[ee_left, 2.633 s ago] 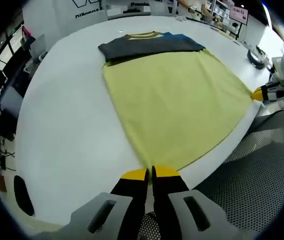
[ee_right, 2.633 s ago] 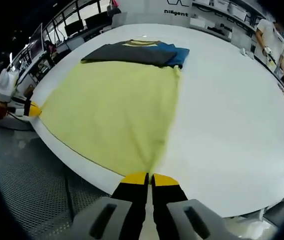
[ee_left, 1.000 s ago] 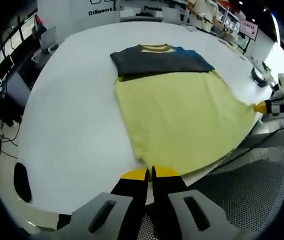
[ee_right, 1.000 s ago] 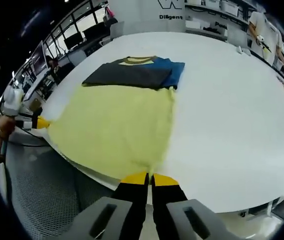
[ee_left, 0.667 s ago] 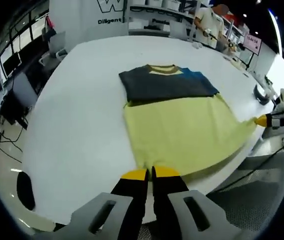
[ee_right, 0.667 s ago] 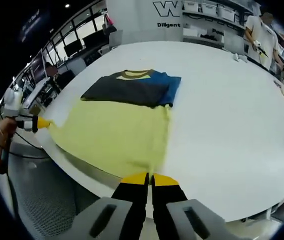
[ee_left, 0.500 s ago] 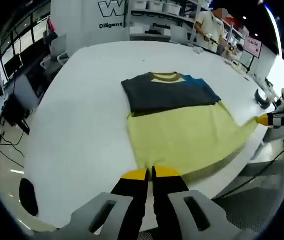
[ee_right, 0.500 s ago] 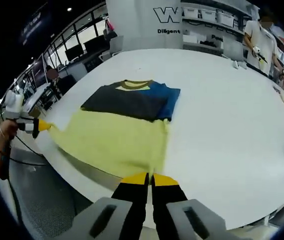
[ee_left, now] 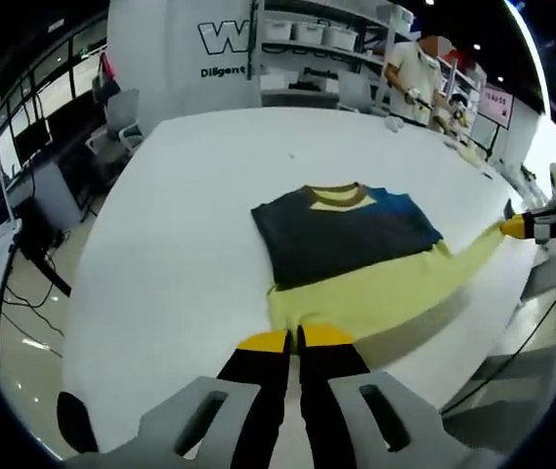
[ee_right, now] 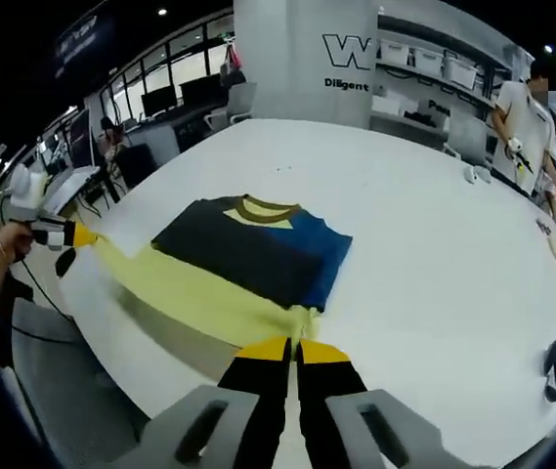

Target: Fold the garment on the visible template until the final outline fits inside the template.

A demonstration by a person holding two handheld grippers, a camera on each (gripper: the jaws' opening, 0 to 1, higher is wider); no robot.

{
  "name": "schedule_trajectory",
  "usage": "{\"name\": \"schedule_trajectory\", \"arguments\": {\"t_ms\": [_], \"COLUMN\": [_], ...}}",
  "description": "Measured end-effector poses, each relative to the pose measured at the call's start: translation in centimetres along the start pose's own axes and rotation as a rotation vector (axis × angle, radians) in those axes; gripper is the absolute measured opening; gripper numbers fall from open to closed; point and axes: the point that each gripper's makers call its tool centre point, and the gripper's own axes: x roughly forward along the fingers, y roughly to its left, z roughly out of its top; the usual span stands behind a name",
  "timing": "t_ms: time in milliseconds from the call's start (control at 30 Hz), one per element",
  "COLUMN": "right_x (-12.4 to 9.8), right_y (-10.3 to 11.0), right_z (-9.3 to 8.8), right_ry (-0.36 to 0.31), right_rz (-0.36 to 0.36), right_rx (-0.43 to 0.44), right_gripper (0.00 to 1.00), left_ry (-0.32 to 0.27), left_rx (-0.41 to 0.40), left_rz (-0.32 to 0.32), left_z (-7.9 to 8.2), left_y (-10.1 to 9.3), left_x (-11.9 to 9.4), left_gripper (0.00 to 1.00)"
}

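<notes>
Pinching yellow hem [ee_left: 375, 303] of garment [ee_right: 248, 256]: L tongs [ee_left: 293, 339] & R tongs [ee_right: 293, 349], both clamped, over table [ee_left: 180, 225].

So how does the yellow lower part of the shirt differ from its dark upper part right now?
The yellow part is lifted off the table and stretched between the left gripper and right gripper, both shut on its corners; the dark part lies flat on the table. The yellow part is one plain colour; the dark part has a blue sleeve and an olive collar. Both belong to one shirt.
</notes>
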Motion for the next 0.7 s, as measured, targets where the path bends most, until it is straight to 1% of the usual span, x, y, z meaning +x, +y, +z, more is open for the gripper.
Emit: {"name": "schedule_trajectory", "arguments": {"t_ms": [67,133,200,233,300,400,500,533,667,700], "right_x": [0.1,0.4,0.5,0.8,1.1,1.6,2.0,2.1,2.6,2.8], "right_y": [-0.3,-0.6,-0.7,-0.9,-1.0,-1.5,-2.0,-2.2,-2.5,-2.6], "right_z": [0.9,2.3,2.8,3.5,4.2,5.0,5.7,6.0,6.7,7.0], "right_ry": [-0.011,-0.028,-0.032,-0.038,-0.038,-0.034,-0.032,-0.031,-0.036,-0.038], "right_rz": [-0.009,-0.011,-0.013,-0.015,-0.018,-0.026,-0.04,-0.043,-0.042,-0.042], "right_rx": [-0.011,-0.017,-0.019,-0.026,-0.04,-0.058,-0.061,-0.055,-0.042,-0.041], "right_gripper": [0.0,0.0,0.0,0.0,0.0,0.0,0.0,0.0,0.0,0.0], "left_ry": [-0.009,-0.019,-0.022,-0.032,-0.042,-0.061,-0.079,-0.097,-0.131,-0.133], "left_rx": [0.0,0.01,0.011,0.015,0.018,0.038,0.03,0.024,0.02,0.021], "left_rz": [0.001,0.007,0.007,0.013,0.017,0.02,0.018,0.023,0.042,0.046], "left_z": [0.7,1.7,2.2,2.9,3.8,5.1,6.3,7.0,8.9,9.2], "left_y": [0.2,0.4,0.6,0.8,1.0,1.2,1.2,1.3,1.6,1.7], "left_x": [0.1,0.4,0.5,0.7,1.0,1.6,1.9,2.1,2.8,2.9], "left_gripper": [0.07,0.07,0.07,0.07,0.07,0.07,0.07,0.07,0.07,0.07]}}
